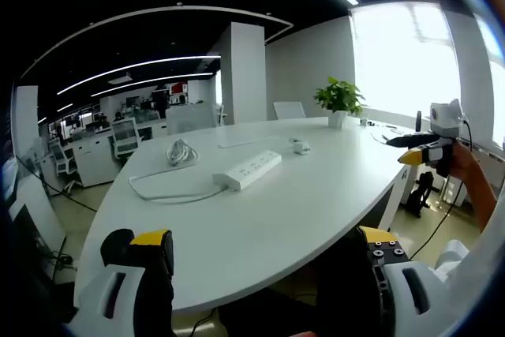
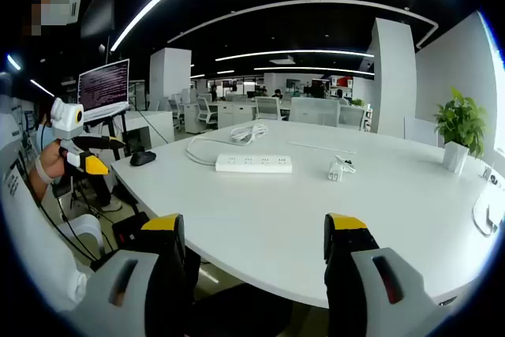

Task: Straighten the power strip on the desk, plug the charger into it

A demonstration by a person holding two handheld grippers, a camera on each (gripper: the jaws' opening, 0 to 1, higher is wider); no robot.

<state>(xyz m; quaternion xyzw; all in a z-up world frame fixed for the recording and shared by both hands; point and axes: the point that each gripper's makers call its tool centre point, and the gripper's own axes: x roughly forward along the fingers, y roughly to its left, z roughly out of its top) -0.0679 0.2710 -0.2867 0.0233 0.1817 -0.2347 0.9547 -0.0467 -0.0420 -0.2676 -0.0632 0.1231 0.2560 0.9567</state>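
At the near edge of the white table (image 2: 260,219), well short of the power strip (image 2: 254,163), the right hand-held gripper (image 2: 256,246) and left hand-held gripper (image 1: 264,254) hang with jaws spread, holding nothing. Just right of the strip lies the small white charger (image 2: 339,168), which wide jaws could knock away. Beyond the strip, its coiled cord (image 2: 246,133) could drag it crooked during straightening.

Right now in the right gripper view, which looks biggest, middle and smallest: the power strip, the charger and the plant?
1. Plant, biggest with its pot.
2. Power strip, long but thin, so it is close to the plant.
3. Charger, clearly smallest.
This is only how they look in this view.
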